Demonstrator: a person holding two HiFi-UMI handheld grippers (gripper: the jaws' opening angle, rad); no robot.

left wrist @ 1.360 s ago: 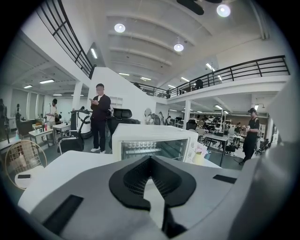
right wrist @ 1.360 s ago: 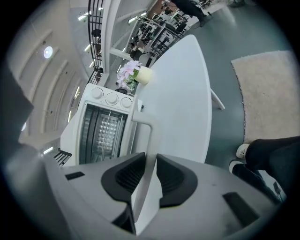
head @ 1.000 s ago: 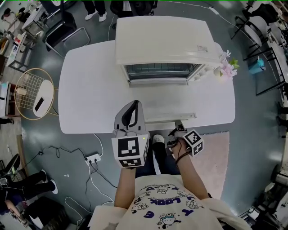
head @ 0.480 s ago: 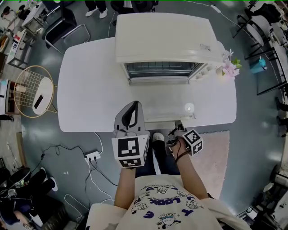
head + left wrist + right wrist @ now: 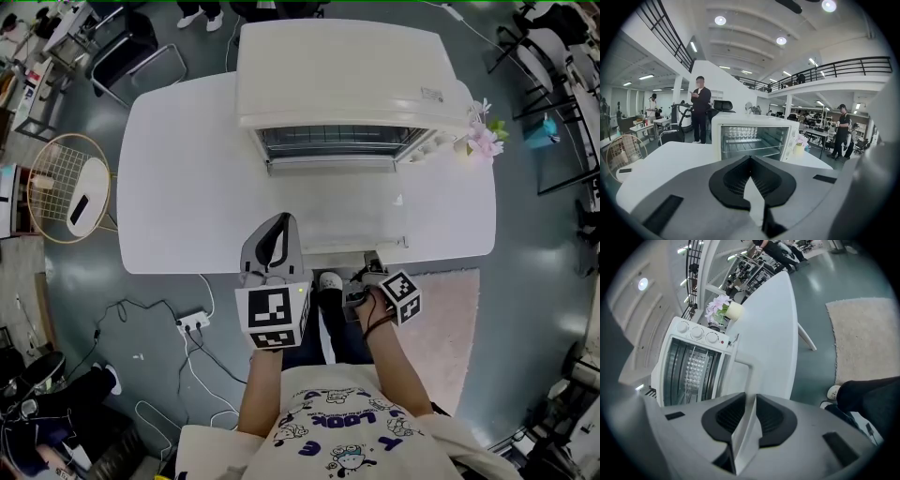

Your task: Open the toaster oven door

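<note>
In the head view we see the oven (image 5: 347,75) at 12 o'clock on the white table (image 5: 169,187). Its door (image 5: 330,164) is open and lies flat, folded toward us at 6 o'clock of the oven. The handle (image 5: 328,247) lies near the table's near edge. The right gripper (image 5: 373,262) is at 5 o'clock, its tips at the handle's right end. The left gripper (image 5: 280,217) is at 6 o'clock over the table's near edge, just left of the door and touching nothing. Flowers (image 5: 483,141) stand at 3 o'clock of the oven. A pink rug (image 5: 450,328) lies on the floor at 4 o'clock.

In the left gripper view we see the left gripper (image 5: 750,158) with its jaws together at the tips and nothing between them. Beyond them, at 12 o'clock, the oven (image 5: 754,138) shows its open cavity and wire rack. The flowers (image 5: 800,140) stand at 3 o'clock of it. A person (image 5: 699,112) stands behind the table (image 5: 665,164) at 10 o'clock.

In the right gripper view we see the right gripper (image 5: 751,397) with its jaws clamped on the white handle (image 5: 747,427), which runs between the pads. The door (image 5: 740,376) reaches from there to the oven (image 5: 689,366) at 9 o'clock. Three knobs (image 5: 697,333) line the oven's panel at 11 o'clock. The flowers (image 5: 717,305) are beyond them, and the rug (image 5: 862,333) lies at 2 o'clock.
</note>
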